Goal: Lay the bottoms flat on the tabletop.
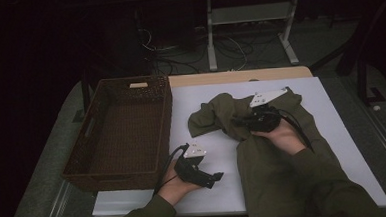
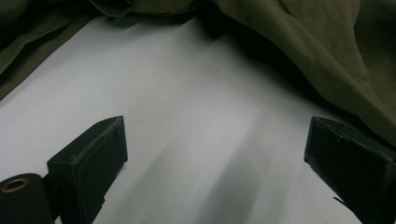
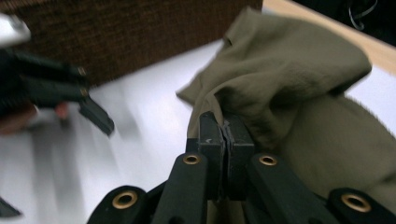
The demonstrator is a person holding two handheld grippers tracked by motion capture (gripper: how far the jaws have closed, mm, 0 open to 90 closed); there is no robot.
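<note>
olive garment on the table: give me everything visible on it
The olive garment looks like soft, matte woven cloth, wrinkled and unfolded. Its main body lies flat on the white table, running off the near edge by the person's right sleeve. One part, apparently a sleeve, is bunched toward the wicker basket without touching it. The right gripper is shut on a fold of that bunched cloth. The left gripper stands open over bare table beside it, not touching.
</note>
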